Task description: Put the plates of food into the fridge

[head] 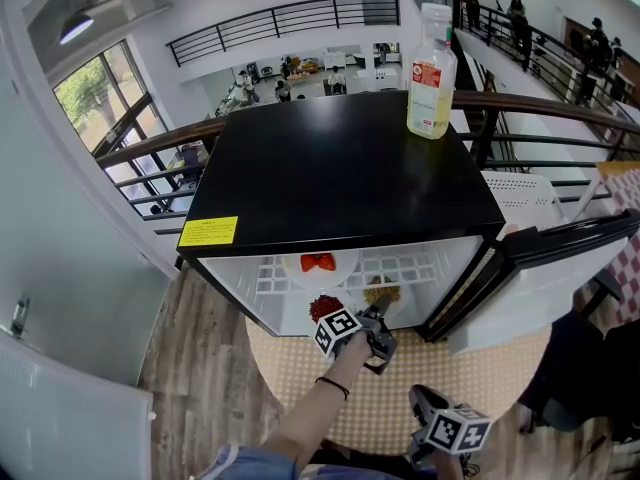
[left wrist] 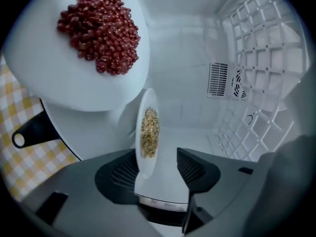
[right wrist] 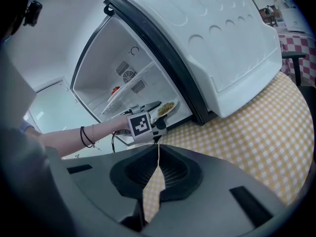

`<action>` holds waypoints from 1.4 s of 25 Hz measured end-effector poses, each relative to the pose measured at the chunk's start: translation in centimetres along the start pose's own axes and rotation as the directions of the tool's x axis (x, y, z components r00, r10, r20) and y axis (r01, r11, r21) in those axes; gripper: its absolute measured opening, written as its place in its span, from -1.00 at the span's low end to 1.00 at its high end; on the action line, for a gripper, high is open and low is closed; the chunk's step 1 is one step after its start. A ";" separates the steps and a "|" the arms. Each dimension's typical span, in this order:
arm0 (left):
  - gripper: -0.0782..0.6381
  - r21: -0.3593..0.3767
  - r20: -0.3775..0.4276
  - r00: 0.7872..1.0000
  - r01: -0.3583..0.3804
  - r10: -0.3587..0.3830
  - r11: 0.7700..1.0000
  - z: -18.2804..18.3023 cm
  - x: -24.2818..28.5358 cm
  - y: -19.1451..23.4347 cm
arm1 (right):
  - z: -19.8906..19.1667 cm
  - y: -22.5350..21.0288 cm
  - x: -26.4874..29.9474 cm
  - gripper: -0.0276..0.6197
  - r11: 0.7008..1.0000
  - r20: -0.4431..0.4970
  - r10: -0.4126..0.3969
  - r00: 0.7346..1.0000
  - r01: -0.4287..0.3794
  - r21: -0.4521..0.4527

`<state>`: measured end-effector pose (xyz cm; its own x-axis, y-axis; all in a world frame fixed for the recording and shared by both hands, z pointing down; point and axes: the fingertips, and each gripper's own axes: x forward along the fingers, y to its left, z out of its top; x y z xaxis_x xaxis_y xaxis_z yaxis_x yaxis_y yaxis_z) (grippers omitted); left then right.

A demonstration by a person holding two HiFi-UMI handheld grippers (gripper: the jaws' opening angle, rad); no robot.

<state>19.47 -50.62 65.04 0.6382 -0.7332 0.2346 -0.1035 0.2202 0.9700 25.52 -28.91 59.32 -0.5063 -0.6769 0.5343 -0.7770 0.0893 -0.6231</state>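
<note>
- Reaching into the open fridge (head: 340, 178) with the left gripper (left wrist: 157, 156), jaws parted around the rim of the plate of grain (left wrist: 149, 127); rim close against one jaw and clear of the other, so no squeeze on it
- Found low in the fridge near the front, just beside a bigger plate of red beans (left wrist: 98, 33); whether fully settled on the floor there, hard to tell
- Higher up, on the wire shelf (head: 410, 268), a third plate (head: 318, 262) with something red
- Holding the right gripper (right wrist: 158, 149) back over the yellow checked tablecloth (right wrist: 256, 132), jaws closed together on nothing
- Probably stiff, smooth and breakable, looking like white crockery; light, with a loose dry heap on top ready to slide if tipped
- Best taken at the near rim, pinched top and bottom and kept level, never across the food
- Worth minding the neighbouring rim when drawing back, to avoid nudging either plate
</note>
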 end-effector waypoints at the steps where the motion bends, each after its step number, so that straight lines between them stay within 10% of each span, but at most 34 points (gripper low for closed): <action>1: -0.11 -0.017 -0.015 1.000 -0.008 0.008 1.000 -0.2 0.0 -0.2 | 0.0 0.0 0.0 -0.85 1.000 0.001 0.000 1.000 0.000 0.000; 10: 0.41 -0.104 -0.091 0.991 -0.103 0.093 0.989 -1.8 -1.6 -0.2 | 0.2 0.6 0.3 -0.85 1.000 0.022 0.003 1.000 -0.003 0.001; 25: 0.44 -0.126 -0.234 0.972 -0.028 -0.003 0.992 -5.1 -6.2 2.0 | -0.9 1.7 0.7 -0.85 1.000 0.016 0.016 1.000 -0.016 0.001; 31: 0.44 0.071 -0.328 0.944 0.047 -0.021 0.996 -6.5 -9.9 1.7 | -1.1 2.5 0.6 -0.85 1.000 0.020 0.014 1.000 -0.013 -0.010; 35: 0.43 0.283 -0.413 0.910 0.164 -0.035 0.945 -7.9 -13.0 -0.2 | -1.2 3.0 0.6 -0.85 1.000 0.026 0.008 1.000 -0.008 -0.018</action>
<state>17.22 -36.09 61.27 0.8993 -0.4096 0.1533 -0.2090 -0.0945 0.9733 22.45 -28.12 58.50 -0.5026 -0.6950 0.5141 -0.7796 0.1074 -0.6170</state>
